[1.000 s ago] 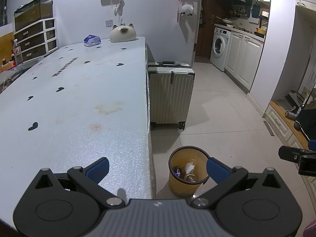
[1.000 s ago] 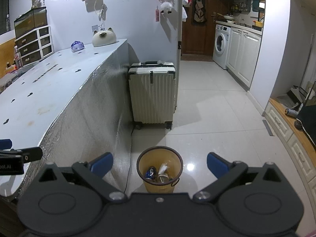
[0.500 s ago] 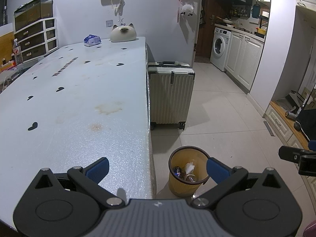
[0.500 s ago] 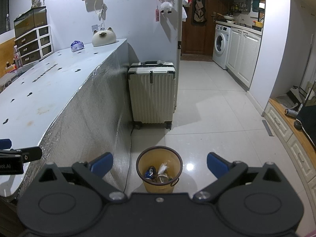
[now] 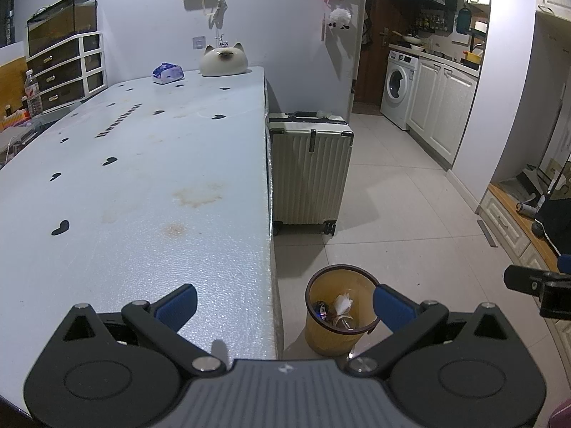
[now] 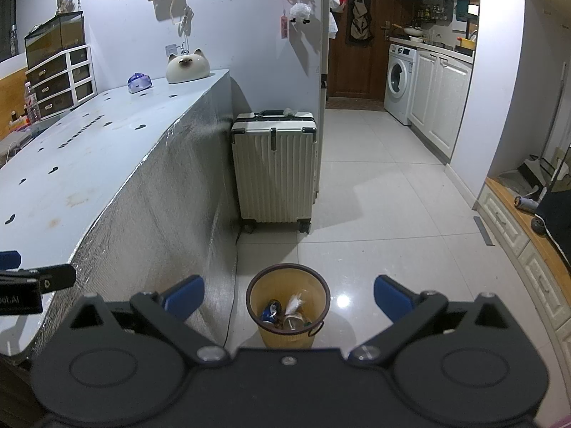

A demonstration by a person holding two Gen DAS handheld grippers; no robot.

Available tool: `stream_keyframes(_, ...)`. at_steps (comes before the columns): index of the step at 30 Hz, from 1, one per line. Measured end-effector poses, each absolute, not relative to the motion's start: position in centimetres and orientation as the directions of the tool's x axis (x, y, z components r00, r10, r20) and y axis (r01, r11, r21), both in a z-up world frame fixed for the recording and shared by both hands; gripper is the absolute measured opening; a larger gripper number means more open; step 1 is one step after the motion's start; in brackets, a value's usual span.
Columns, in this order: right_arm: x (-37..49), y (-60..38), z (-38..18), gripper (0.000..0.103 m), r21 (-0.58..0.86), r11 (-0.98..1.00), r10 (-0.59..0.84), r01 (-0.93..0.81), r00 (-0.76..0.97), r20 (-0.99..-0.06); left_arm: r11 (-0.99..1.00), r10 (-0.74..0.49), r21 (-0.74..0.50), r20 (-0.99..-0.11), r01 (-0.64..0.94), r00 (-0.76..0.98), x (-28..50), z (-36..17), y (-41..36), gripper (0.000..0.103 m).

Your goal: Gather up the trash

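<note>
Trash [image 6: 285, 315] in bin [image 6: 287, 335] below right claw [image 6: 288, 297], both claws spread, perhaps a can.

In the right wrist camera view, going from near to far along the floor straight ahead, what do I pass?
right gripper open at the bottom edge → yellow trash bin with a can and scraps inside → white suitcase beside the table's foil-covered side → brown door at the far end.

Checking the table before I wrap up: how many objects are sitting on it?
2, both at the table's far end by the wall: a cat-shaped ornament and a blue-and-white packet beside it. The nearest edge is hidden behind the hand-held gripper.
</note>
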State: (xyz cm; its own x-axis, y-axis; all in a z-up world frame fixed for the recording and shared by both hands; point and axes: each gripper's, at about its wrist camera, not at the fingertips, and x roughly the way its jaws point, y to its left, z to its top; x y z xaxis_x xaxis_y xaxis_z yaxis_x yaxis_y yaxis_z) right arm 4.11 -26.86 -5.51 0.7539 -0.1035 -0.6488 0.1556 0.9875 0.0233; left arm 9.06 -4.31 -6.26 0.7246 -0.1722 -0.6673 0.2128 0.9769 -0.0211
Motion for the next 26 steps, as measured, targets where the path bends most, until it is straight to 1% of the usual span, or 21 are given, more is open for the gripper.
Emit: stream_keyframes(26, 4.01, -27.09, -5.57, 0.102, 0.02, 0.988, -0.102, 0.151, 0.755, -0.648, 0.98, -0.16, -0.021, -0.672, 0.197, 0.723, 9.1, -6.14, -4.19, 0.103)
